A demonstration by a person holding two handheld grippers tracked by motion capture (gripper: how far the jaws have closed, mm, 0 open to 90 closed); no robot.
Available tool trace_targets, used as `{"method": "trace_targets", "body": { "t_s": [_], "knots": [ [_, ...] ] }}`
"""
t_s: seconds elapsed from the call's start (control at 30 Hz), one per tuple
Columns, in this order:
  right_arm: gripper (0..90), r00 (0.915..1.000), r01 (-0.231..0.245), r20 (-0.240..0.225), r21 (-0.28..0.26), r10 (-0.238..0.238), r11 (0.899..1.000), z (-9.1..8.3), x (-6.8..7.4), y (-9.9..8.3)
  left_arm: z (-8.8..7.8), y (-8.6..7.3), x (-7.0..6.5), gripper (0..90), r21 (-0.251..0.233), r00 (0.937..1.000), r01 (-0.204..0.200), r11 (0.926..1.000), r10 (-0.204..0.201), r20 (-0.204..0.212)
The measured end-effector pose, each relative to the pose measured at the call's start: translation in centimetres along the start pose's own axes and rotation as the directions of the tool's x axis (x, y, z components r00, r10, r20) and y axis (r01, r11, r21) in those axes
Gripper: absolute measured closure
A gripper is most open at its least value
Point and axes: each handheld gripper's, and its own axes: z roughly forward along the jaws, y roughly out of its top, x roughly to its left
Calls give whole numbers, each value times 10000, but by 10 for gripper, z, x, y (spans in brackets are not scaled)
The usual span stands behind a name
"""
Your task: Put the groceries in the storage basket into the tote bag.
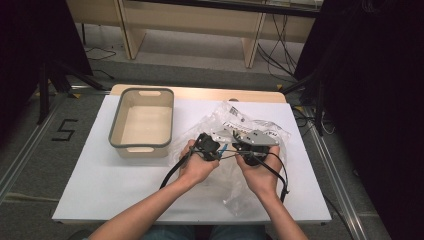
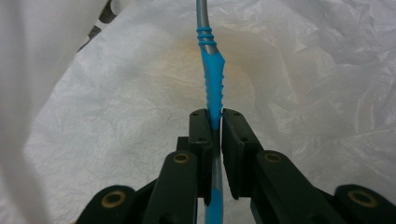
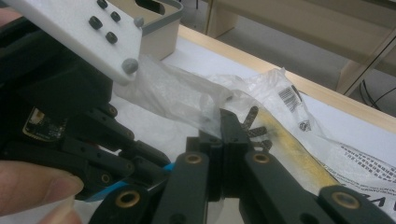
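- Left gripper (image 2: 214, 122) is clamped on a blue-and-grey toothbrush (image 2: 213, 88), whose handle runs up into the clear plastic bag (image 2: 299, 93)
- Grey-rimmed bin (image 1: 142, 122) sits empty at the table's (image 1: 100, 185) left, well apart
- Right gripper (image 3: 223, 122) pinches the bag's edge between closed jaws, just beside the left one

Floor marking — a dark digit "5" (image 1: 65, 129) on the grey floor left of the table. Clear crinkled plastic bag (image 3: 299, 112) — black barcode and printed lettering, too small to read.
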Motion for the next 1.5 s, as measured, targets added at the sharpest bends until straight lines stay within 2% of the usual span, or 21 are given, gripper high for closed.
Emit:
{"method": "trace_targets", "body": {
  "t_s": [0.17, 0.27, 0.43, 0.57, 0.7, 0.8, 0.9, 1.07, 1.17, 1.37, 1.5],
  "knots": [
    [900, 10000, 3, 4, 11, -3, 10000, 0, 0, 0, 2, 0, 0, 822, -138, 10000, 18, 9999, -19, -70],
    [900, 10000, -4, 4, 34, 4, 10000, 0, -1, 0, 3, 0, 0, 807, -342, 9998, -181, 9992, 181, -26],
    [900, 10000, -50, 4, 127, 50, 9999, 1, -2, -3, -1, -4, -5, 696, -535, 9982, -548, 9971, 559, 196],
    [900, 10000, -63, -10, 287, 63, 9996, 2, -3, -7, -18, -10, -12, 629, -838, 9952, -763, 9936, 810, 549],
    [900, 9999, -24, -113, 569, 31, 9984, 1, -5, -13, -44, -21, -12, 563, -1129, 9910, -1113, 9873, 1188, 619],
    [900, 9997, 39, -260, 926, -15, 9957, 0, -6, -20, -62, -31, -6, 517, -1535, 9922, -948, 9836, 1059, 659],
    [900, 9990, 84, -448, 1291, -26, 9916, 1, -6, -30, -78, -42, 1, 480, -1701, 9929, -841, 9818, 970, 687],
    [900, 9946, 199, -1033, 1963, 4, 9803, 4, -3, -43, -96, -59, 12, 426, -1820, 9939, -556, 9817, 717, 833],
    [900, 9894, 421, -1448, 2373, -75, 9705, 8, -1, -51, -104, -66, 20, 418, -2031, 9962, -406, 9783, 552, 667],
    [900, 9755, 908, -2192, 3208, -194, 9428, 14, 3, -63, -109, -77, 38, 421, -2163, 9997, 226, 9761, -217, 67],
    [894, 9661, 1139, -2577, 3717, -155, 9213, 16, 3, -72, -103, -87, 49, 421, -1761, 9982, 452, 9833, -515, -313]
  ]
}}
